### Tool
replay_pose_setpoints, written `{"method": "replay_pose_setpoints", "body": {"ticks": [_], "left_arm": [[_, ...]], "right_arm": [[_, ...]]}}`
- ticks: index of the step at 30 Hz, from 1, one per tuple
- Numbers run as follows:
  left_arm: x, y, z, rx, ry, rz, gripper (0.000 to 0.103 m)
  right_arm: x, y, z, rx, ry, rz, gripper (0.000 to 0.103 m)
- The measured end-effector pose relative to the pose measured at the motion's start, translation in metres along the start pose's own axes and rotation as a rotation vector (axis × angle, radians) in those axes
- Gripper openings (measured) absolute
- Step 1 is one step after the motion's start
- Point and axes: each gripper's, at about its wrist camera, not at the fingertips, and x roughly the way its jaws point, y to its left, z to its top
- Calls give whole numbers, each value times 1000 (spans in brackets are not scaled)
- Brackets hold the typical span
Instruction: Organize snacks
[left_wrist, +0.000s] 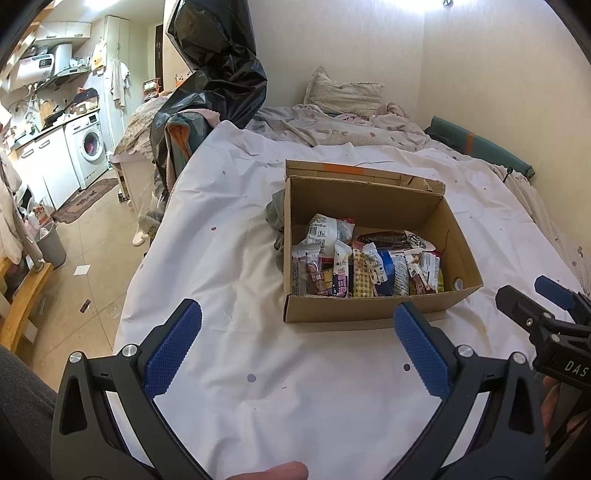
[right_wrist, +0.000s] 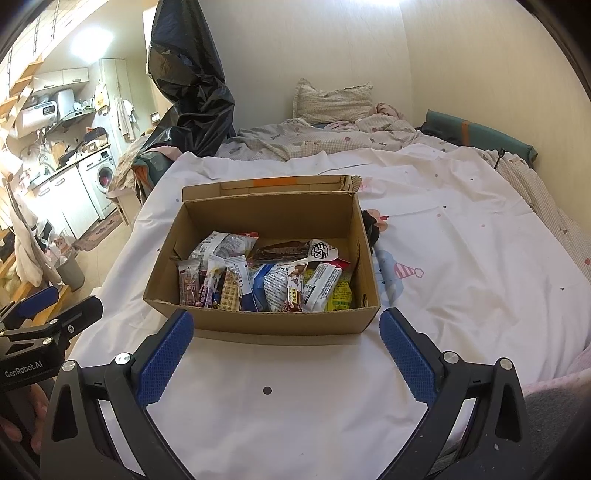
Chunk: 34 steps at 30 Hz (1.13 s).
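An open cardboard box (left_wrist: 369, 314) stands on a white sheet on the bed; it also shows in the right wrist view (right_wrist: 266, 321). Several snack packets (left_wrist: 369, 269) lie inside it, standing in a row along the near wall (right_wrist: 266, 284). My left gripper (left_wrist: 295, 325) is open and empty, low over the sheet, just short of the box's near left corner. My right gripper (right_wrist: 286, 332) is open and empty, its fingers at either side of the box's near wall. Each gripper shows at the edge of the other's view.
A grey cloth (left_wrist: 277, 218) lies against the box's left side. A black plastic bag (left_wrist: 218, 74) hangs at the bed's far left corner. A pillow (left_wrist: 343, 92) and rumpled quilt lie at the head. The bed's left edge drops to the floor (left_wrist: 96, 229).
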Motion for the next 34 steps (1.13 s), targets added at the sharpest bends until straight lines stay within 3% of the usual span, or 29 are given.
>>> {"method": "replay_pose_setpoints", "body": {"ticks": [34], "left_arm": [[6, 13, 3, -42, 19, -10, 103]], "right_arm": [[-2, -15, 3, 75, -9, 11, 103]]}}
